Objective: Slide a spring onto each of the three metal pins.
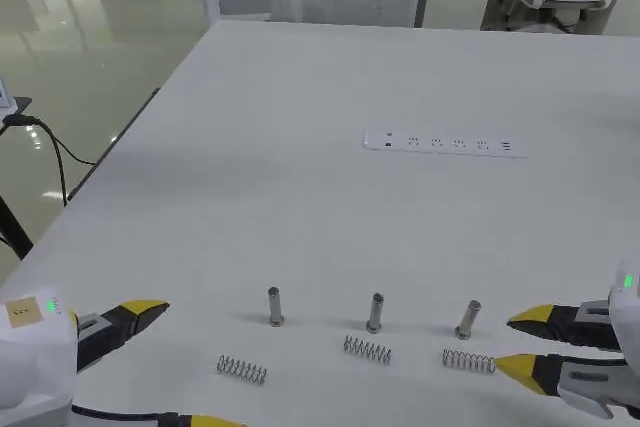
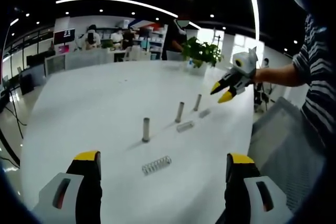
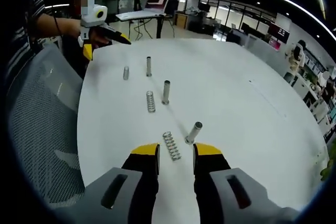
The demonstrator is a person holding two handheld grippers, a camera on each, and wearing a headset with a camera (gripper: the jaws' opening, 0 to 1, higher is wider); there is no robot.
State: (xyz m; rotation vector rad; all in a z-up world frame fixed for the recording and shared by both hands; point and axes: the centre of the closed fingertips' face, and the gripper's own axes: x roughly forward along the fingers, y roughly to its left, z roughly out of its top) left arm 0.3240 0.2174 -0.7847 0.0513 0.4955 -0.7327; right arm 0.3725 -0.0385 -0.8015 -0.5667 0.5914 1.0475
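At the lower left of the head view we hold the left gripper (image 1: 183,365), its fingers spread wide around nothing. Rightward along the bottom of the frame, three metal pins stand upright on the white table (image 1: 300,147): left pin (image 1: 275,307), middle pin (image 1: 375,313) and right pin (image 1: 468,319). Just below each lies a loose coil: left spring (image 1: 241,368), middle spring (image 1: 367,349) and right spring (image 1: 468,359). Further up, right of centre, lies a power strip (image 1: 445,143). At the lower right, the right gripper (image 1: 510,342) has its fingers parted, their tips just beside the right spring.
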